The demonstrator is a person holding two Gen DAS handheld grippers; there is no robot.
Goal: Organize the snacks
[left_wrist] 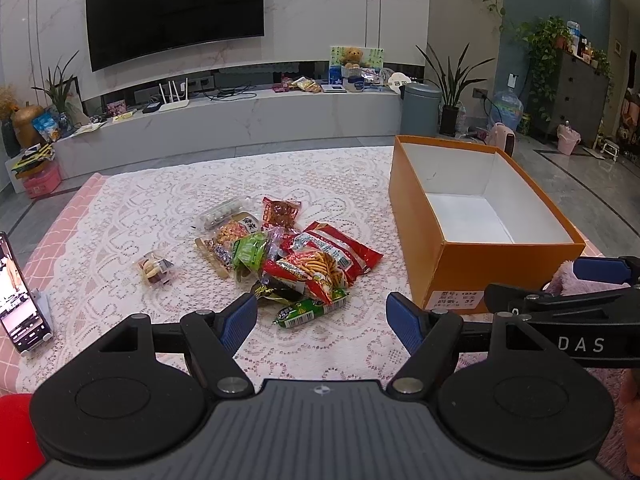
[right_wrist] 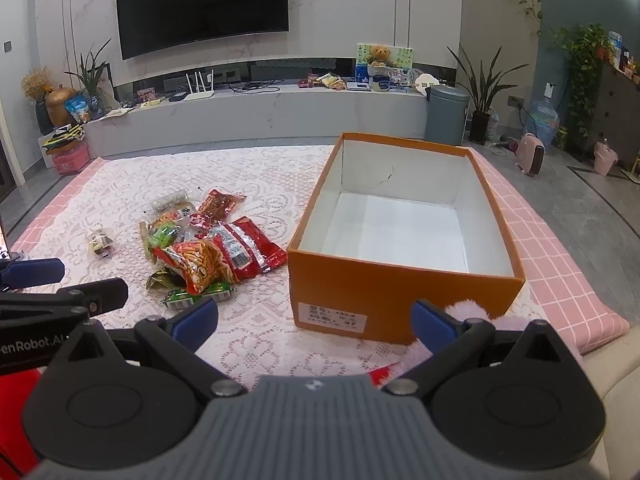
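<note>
Your left tongs (left_wrist: 322, 318) and right tongs (right_wrist: 314, 322) both gape wide, holding nothing, low over the lace-covered tabletop (left_wrist: 132, 208). Just beyond the left tongs lies the heap of snack packets (left_wrist: 288, 258), one small packet (left_wrist: 154, 270) apart to its left. The orange box (right_wrist: 404, 294) stands empty right of the heap.

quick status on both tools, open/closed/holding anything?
Left tool: open, holding nothing, above the snack pile.
Right tool: open, holding nothing, in front of the orange box.
</note>
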